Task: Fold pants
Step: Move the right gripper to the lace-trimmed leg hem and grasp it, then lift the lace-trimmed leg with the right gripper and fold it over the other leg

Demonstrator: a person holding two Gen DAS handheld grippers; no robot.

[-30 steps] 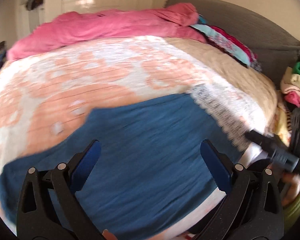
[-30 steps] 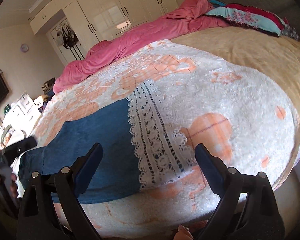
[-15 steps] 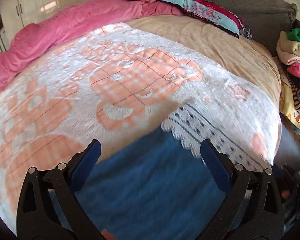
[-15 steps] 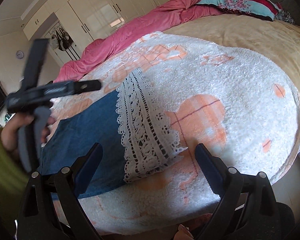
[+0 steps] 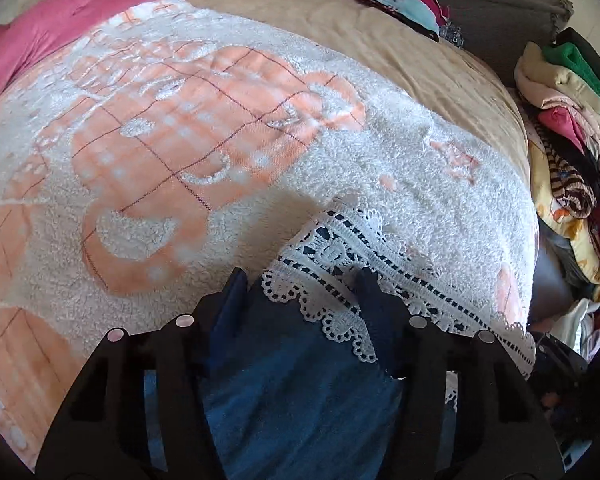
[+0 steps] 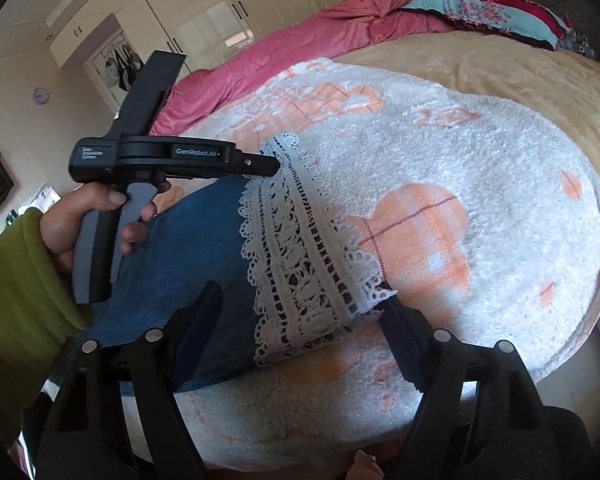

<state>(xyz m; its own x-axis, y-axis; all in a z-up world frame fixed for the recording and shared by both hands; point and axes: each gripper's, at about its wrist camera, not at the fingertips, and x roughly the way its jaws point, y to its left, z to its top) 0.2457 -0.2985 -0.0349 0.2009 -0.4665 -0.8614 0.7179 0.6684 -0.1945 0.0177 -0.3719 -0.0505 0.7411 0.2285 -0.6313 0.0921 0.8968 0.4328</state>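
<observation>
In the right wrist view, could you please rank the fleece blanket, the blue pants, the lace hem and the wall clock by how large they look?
Largest to smallest:
1. fleece blanket
2. blue pants, though nearness to the camera inflates them
3. lace hem
4. wall clock, far off

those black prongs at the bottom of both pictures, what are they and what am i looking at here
They are the fingers of two hand-held grippers, each with a camera looking along them. One picture is from the left gripper, the other from the right gripper; the right one also shows the person's left hand holding its tool. Blue pants with a white lace hem lie on a fluffy white-and-orange blanket on a bed. Both pairs of fingers are closing around the lace hem's corners; nothing is lifted yet.
</observation>
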